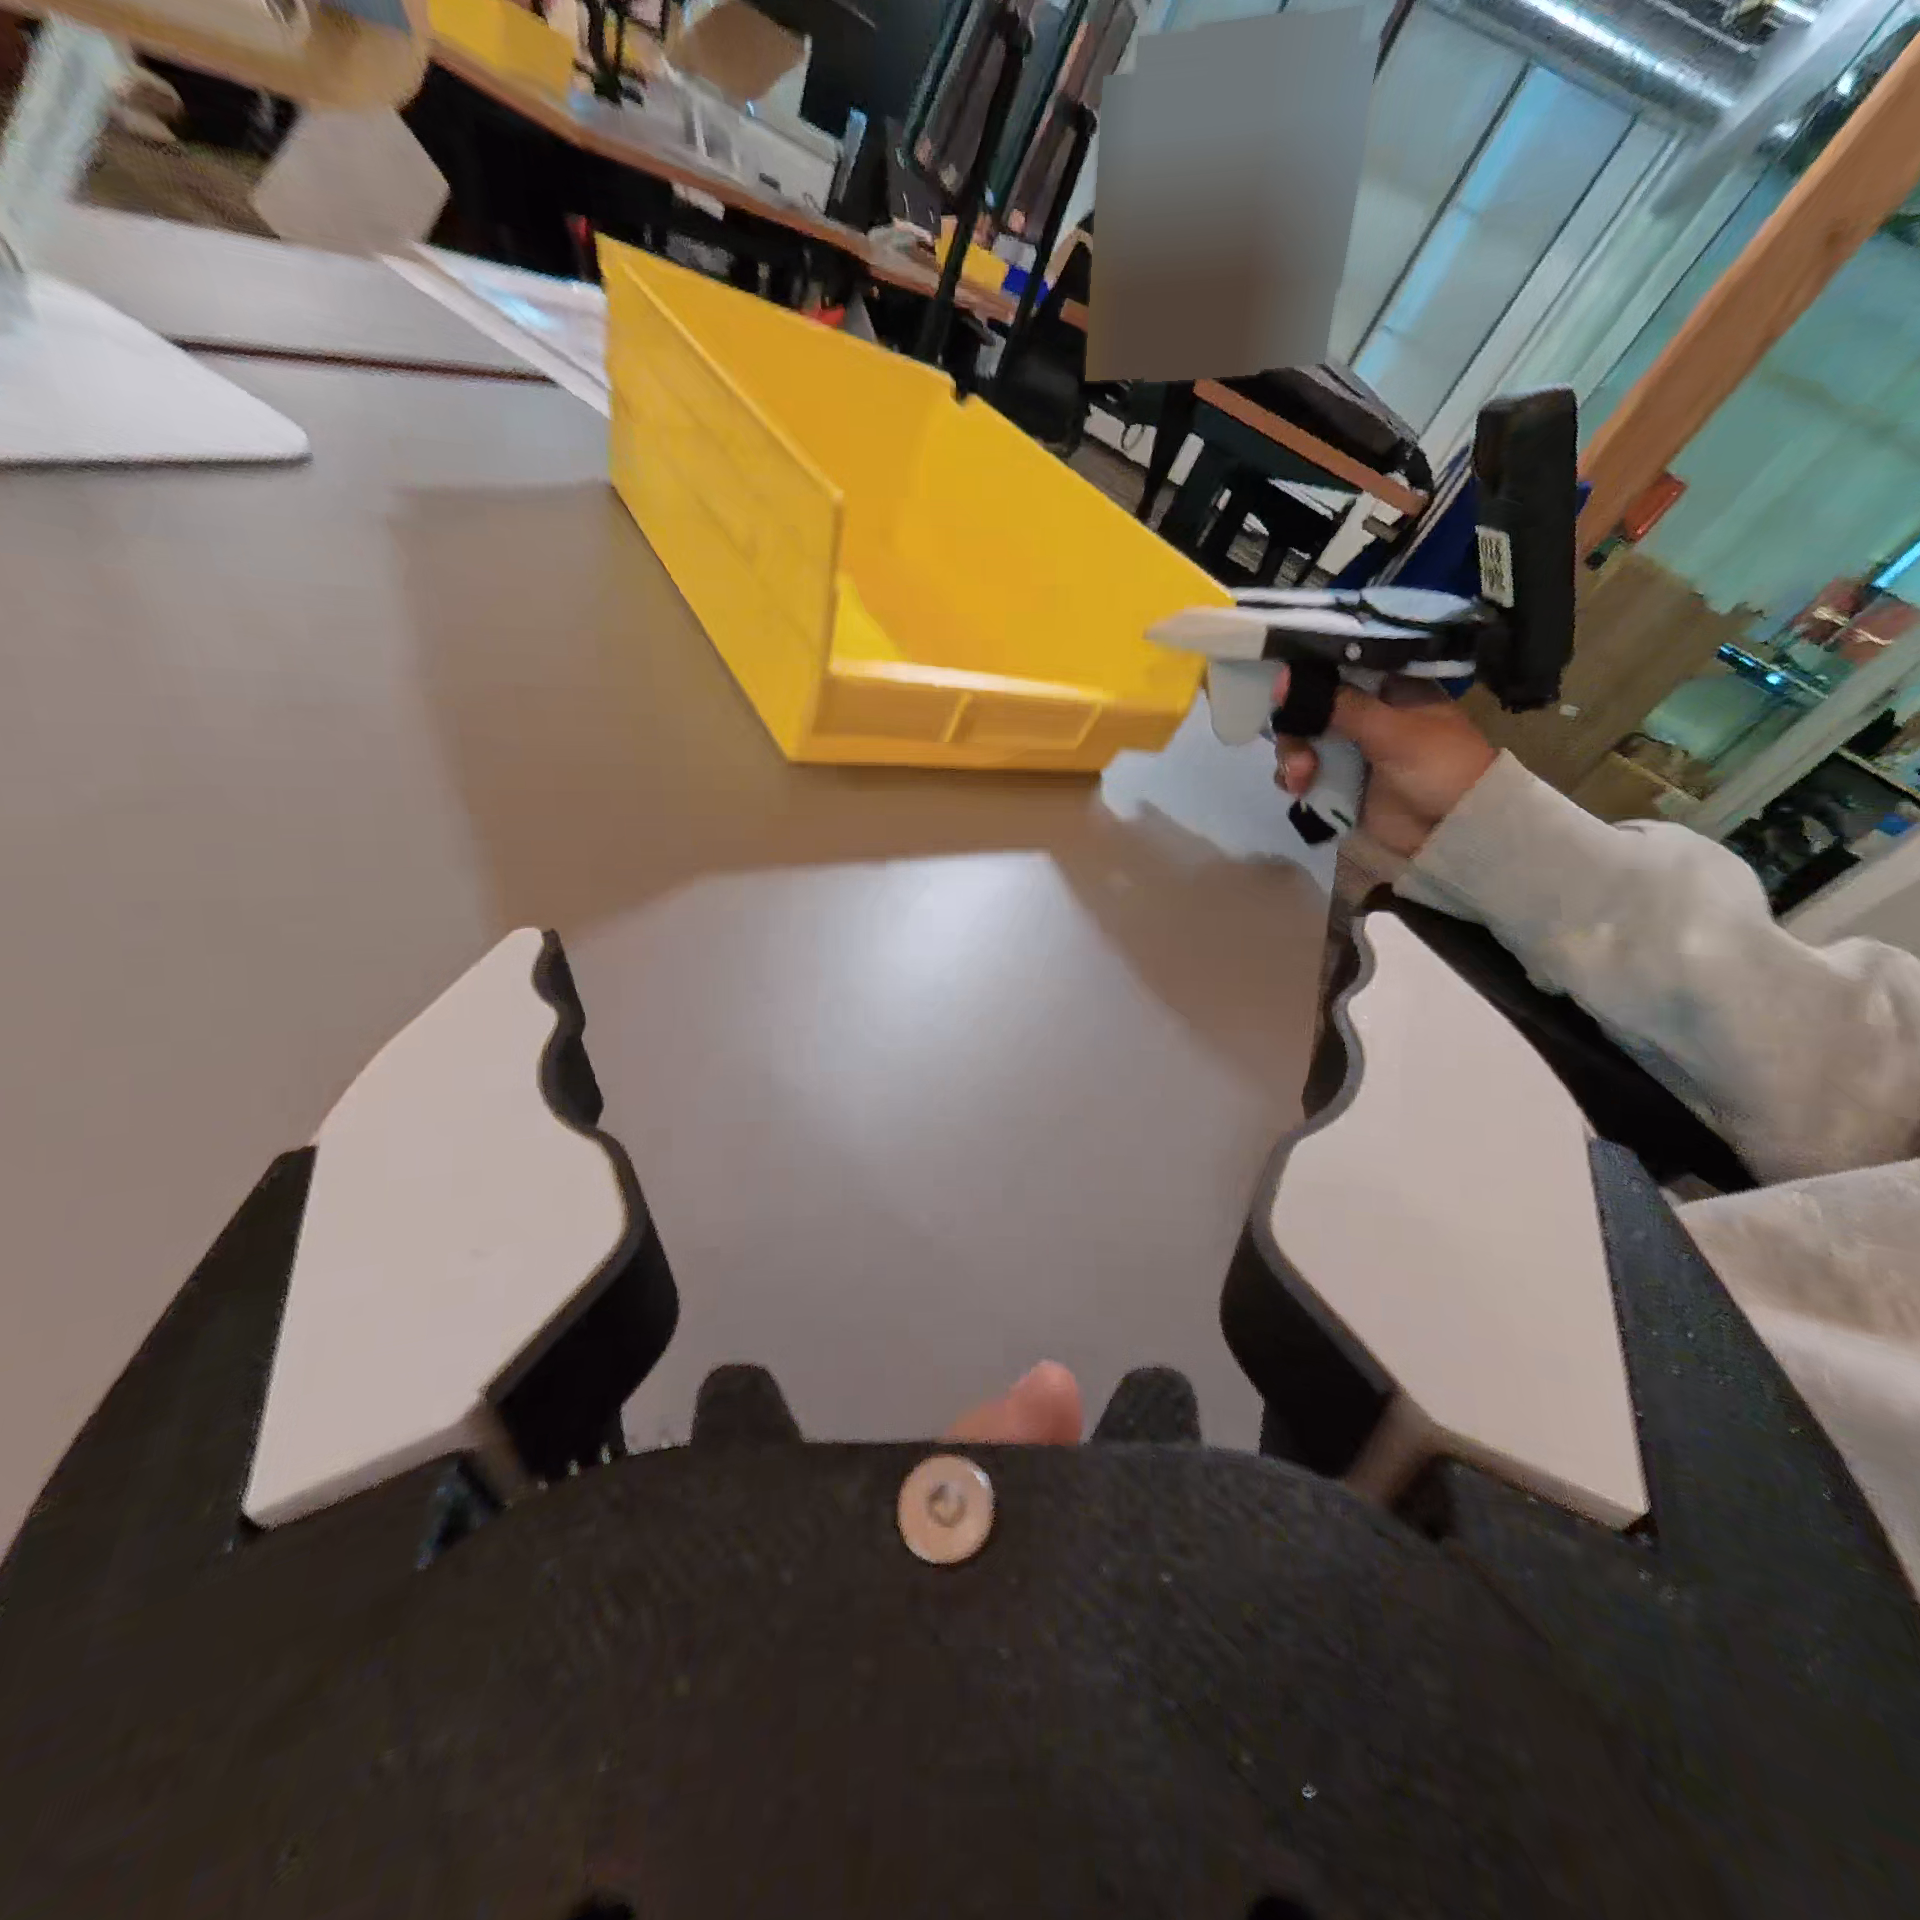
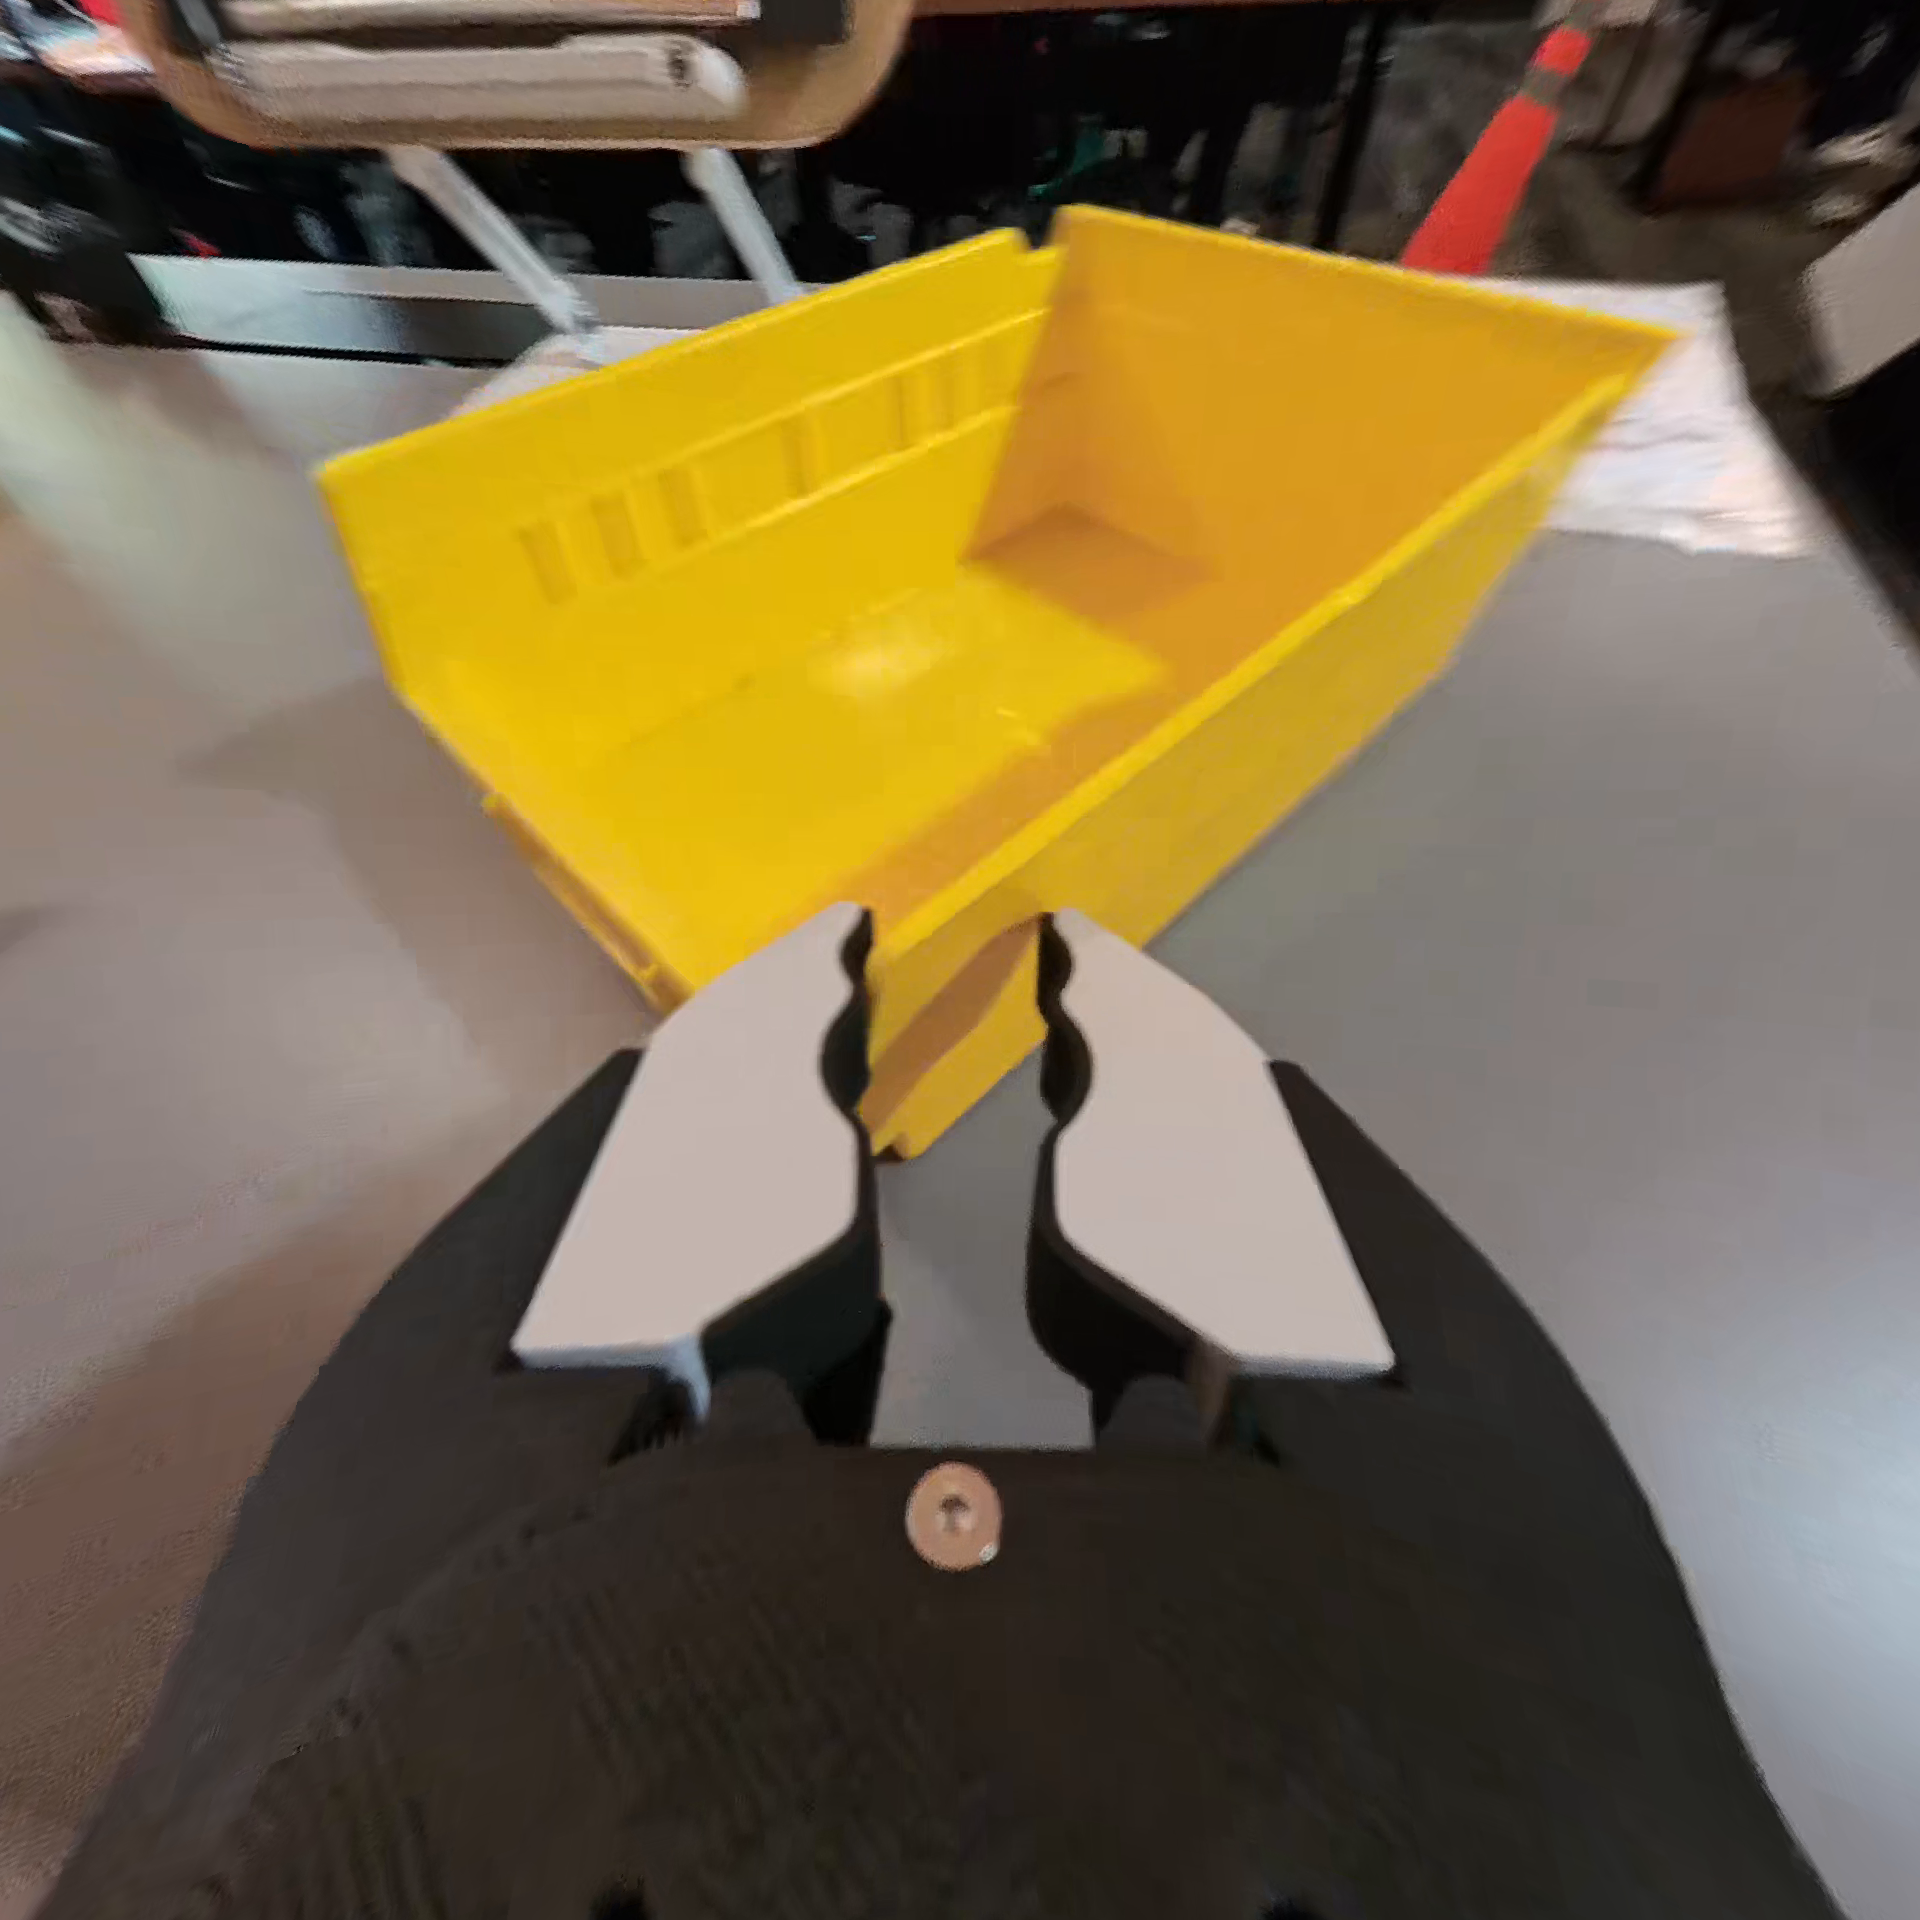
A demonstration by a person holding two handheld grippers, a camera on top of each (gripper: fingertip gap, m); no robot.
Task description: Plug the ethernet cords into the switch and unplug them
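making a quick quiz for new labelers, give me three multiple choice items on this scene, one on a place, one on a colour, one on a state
1. Where does the open plastic storage bin stand?
A. on the grey tabletop
B. on the floor
C. on a chair

2. What colour is the bin?
A. blue
B. yellow
C. red

3. How do the left gripper's jaws stand?
A. shut on a cord
B. shut on nothing
C. spread wide, holding nothing

Answers:
1 A: its base rests flat on the tabletop in both views.
2 B: its walls and floor are yellow all over.
3 C: bare tabletop shows in the wide gap between its white fingers.
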